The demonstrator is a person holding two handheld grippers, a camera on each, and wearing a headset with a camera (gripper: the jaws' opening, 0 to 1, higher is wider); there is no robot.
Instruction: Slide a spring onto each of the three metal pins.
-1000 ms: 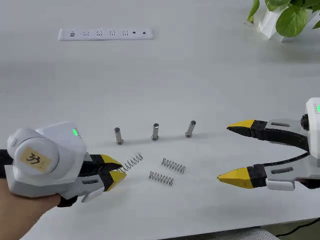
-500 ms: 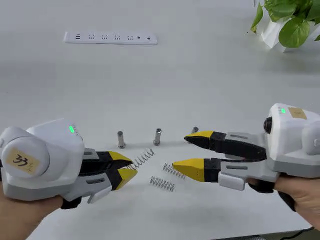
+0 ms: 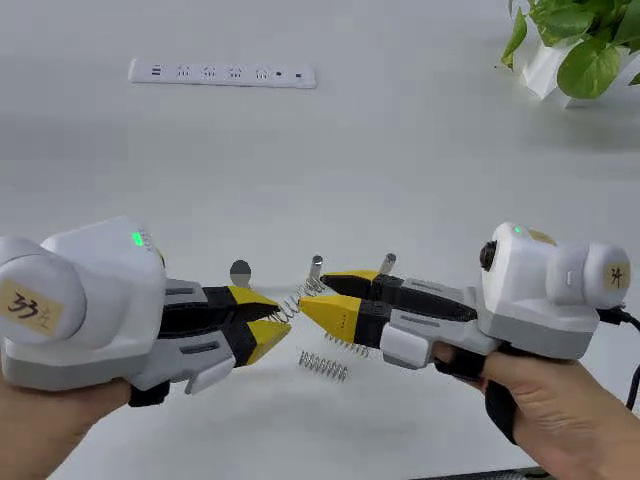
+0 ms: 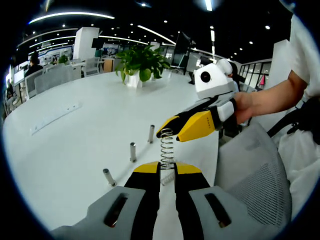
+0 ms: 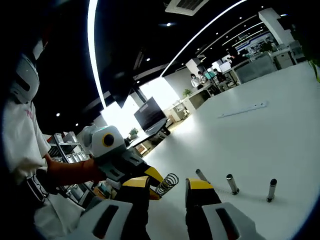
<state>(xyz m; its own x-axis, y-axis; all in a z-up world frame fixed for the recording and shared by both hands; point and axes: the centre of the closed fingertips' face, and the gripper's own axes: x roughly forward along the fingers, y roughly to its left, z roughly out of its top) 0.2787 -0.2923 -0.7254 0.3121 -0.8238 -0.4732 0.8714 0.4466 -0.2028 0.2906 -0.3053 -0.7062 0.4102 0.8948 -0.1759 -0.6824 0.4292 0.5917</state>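
My left gripper (image 3: pixel 277 322) is shut on one end of a spring (image 3: pixel 298 303), which it holds above the table. In the left gripper view the spring (image 4: pixel 166 149) rises straight from the shut jaws (image 4: pixel 167 167). My right gripper (image 3: pixel 314 293) faces it from the right, open by a narrow gap, with the spring's free end (image 5: pixel 167 184) between its jaws and not pinched. Three metal pins (image 3: pixel 240 272) (image 3: pixel 316 266) (image 3: pixel 386 263) stand upright in a row on the white table behind the jaws. A second spring (image 3: pixel 322 365) lies on the table in front of them; a third (image 3: pixel 346 346) lies partly under the right gripper.
A white power strip (image 3: pixel 222 73) lies at the far left of the table. A potted plant (image 3: pixel 570 40) stands at the far right corner. A mesh chair (image 4: pixel 250 185) sits at the table's near edge.
My left gripper has lifted the spring off the table. My right gripper has swung left, narrowed its jaws and come around the spring's free end.
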